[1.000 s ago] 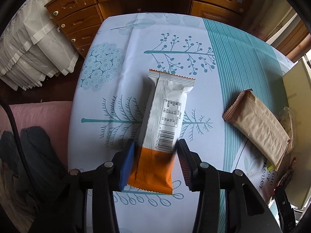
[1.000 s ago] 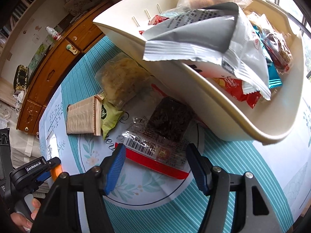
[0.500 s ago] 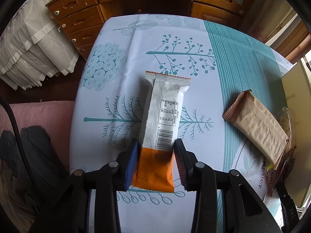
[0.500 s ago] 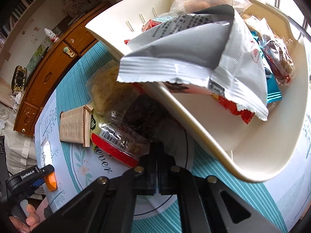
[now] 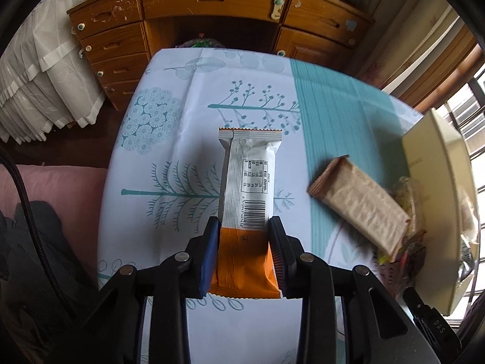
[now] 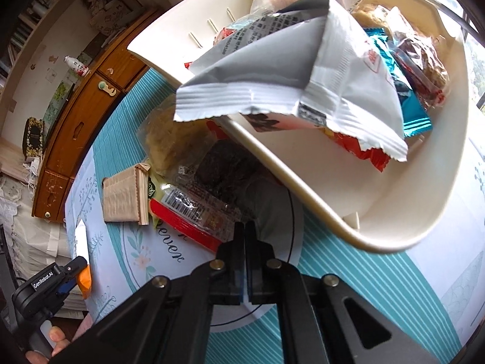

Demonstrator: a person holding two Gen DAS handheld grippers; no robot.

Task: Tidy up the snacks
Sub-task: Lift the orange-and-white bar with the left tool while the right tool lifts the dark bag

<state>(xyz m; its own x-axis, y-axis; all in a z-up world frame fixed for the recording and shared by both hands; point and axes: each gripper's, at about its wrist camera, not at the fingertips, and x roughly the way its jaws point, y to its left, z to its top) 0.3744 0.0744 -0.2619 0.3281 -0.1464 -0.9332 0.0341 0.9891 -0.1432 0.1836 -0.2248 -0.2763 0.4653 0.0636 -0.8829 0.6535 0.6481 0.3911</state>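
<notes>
Lengthwise – white-and-orange snack bar (image 5: 247,209)

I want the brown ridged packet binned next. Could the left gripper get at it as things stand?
Probably not right away: the left gripper is shut on the orange-and-white bar. The brown ridged packet itself lies uncovered on the tablecloth to its right.
</notes>
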